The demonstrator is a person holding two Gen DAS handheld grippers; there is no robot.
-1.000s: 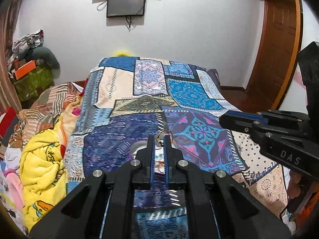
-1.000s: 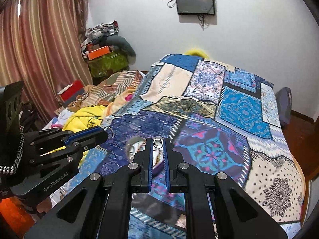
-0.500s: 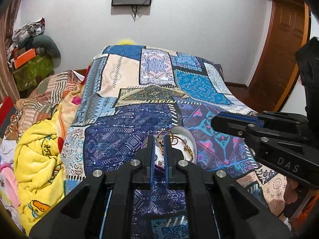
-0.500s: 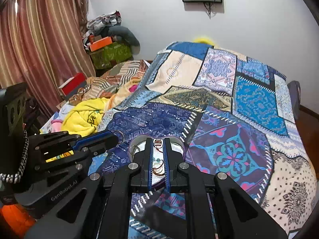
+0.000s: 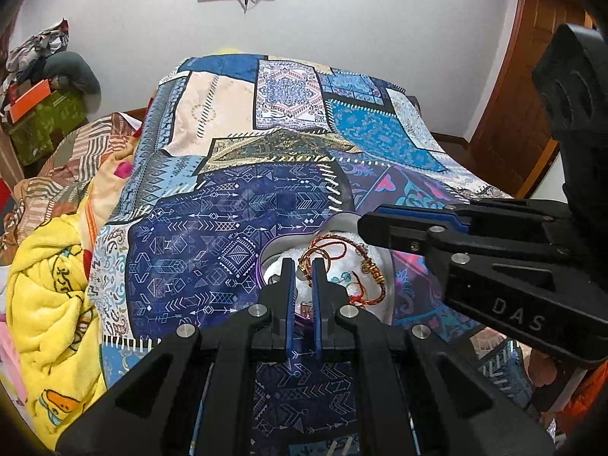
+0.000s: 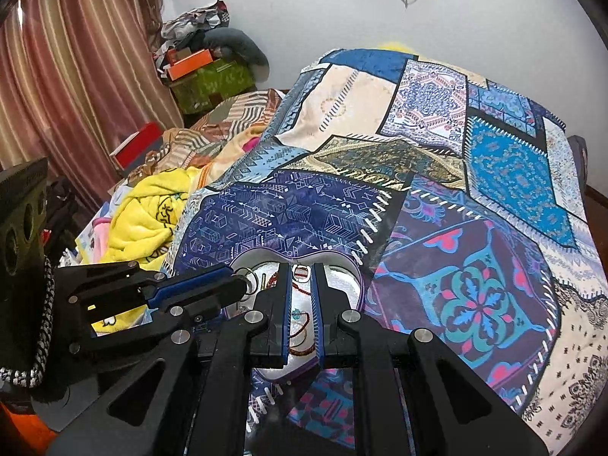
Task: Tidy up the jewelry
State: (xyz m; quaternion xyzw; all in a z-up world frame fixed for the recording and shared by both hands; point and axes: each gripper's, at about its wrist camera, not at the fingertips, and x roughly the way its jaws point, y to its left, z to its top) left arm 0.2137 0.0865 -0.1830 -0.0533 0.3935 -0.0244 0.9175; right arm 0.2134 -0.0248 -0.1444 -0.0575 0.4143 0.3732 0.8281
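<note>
A heart-shaped white jewelry box (image 5: 266,254) with a purple rim lies on the patchwork bedspread. It holds red thread bracelets (image 5: 374,273), and its near part is hidden behind the fingers. My left gripper (image 5: 303,266) hangs over it, shut on a gold ring (image 5: 308,261). The same gripper (image 6: 243,287) comes in from the left in the right wrist view, with the ring (image 6: 249,279) at its tip. My right gripper (image 6: 302,268) sits above the box (image 6: 323,255), shut on a small ring-like piece (image 6: 301,270). It enters the left wrist view from the right as the right gripper (image 5: 364,224).
The patchwork bedspread (image 6: 475,266) stretches away to the white wall. A yellow blanket (image 5: 49,304) and heaped clothes lie left of it. Boxes (image 6: 205,76) are stacked by the curtain, and a wooden door (image 5: 524,95) stands at the right.
Both grippers have come down and forward over the bed. The heart-shaped box now lies right under their tips and looks larger. Both still hold their rings.
</note>
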